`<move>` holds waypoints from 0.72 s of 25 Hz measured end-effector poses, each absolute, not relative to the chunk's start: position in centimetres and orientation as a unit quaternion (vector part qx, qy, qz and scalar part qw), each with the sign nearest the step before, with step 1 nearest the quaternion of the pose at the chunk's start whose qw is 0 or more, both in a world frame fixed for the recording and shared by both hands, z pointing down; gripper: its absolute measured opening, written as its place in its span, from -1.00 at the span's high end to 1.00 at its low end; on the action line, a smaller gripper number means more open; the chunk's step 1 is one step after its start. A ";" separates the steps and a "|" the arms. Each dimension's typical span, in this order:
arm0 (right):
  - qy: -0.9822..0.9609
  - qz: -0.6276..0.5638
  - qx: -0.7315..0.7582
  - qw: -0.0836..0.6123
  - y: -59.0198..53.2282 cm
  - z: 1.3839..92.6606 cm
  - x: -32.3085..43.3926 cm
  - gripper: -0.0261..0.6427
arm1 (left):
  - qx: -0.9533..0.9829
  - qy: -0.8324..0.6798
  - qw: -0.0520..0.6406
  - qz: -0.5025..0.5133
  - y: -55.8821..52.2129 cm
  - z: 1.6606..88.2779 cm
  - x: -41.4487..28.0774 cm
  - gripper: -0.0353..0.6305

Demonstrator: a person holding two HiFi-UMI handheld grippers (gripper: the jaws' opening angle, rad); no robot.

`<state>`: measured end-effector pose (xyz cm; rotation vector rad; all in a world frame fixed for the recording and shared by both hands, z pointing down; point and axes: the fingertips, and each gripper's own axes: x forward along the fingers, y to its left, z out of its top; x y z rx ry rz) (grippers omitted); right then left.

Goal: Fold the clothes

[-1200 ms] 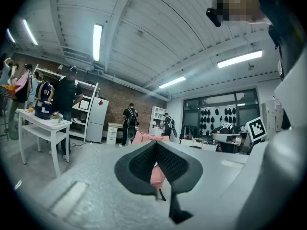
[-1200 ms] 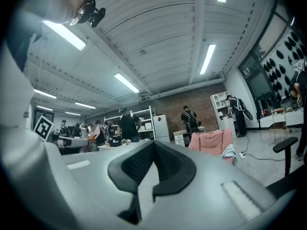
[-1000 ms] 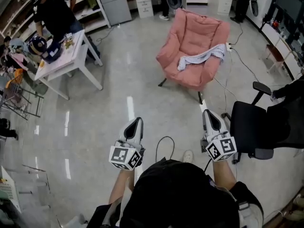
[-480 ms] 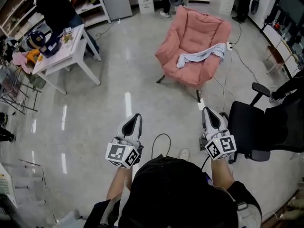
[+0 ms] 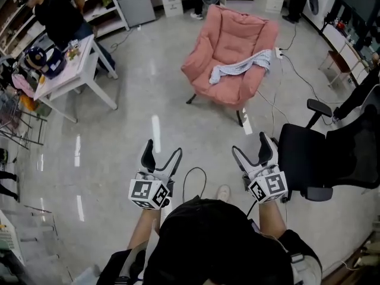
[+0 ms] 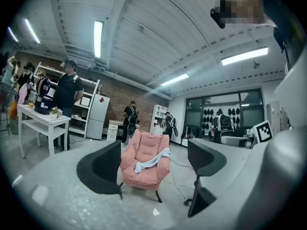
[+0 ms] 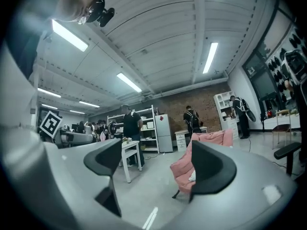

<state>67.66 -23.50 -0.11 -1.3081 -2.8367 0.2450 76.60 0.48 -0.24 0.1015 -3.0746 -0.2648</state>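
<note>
I hold my left tool (image 5: 162, 150) and right tool (image 5: 251, 146) level ahead of me, both empty, jaws just spread wide to be ready for cloth. The striped garment (image 5: 240, 67) lies draped across the pink armchair (image 5: 228, 37), well apart from me, so I judge approaching comes first.

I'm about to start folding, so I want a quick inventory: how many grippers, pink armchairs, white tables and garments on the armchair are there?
Grippers, jaws just opened wide, nothing between them: 2 (left gripper, right gripper)
Pink armchair: 1
White table: 1
Garment draped on the armchair: 1
Total: 5
</note>
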 end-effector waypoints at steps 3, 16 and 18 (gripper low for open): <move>-0.910 0.084 -0.407 0.006 -26.2 0.5 66.1 -0.38 | 0.046 -0.995 0.026 -0.080 -1.8 -0.4 74.6 -0.40; -0.910 0.096 -0.402 0.012 -35.8 0.3 58.9 -0.37 | 0.070 -0.994 0.051 -0.073 -11.6 0.8 66.8 -0.39; -0.911 0.099 -0.399 0.016 -36.3 0.7 58.1 -0.37 | 0.069 -0.994 0.055 -0.071 -11.7 1.0 66.0 -0.39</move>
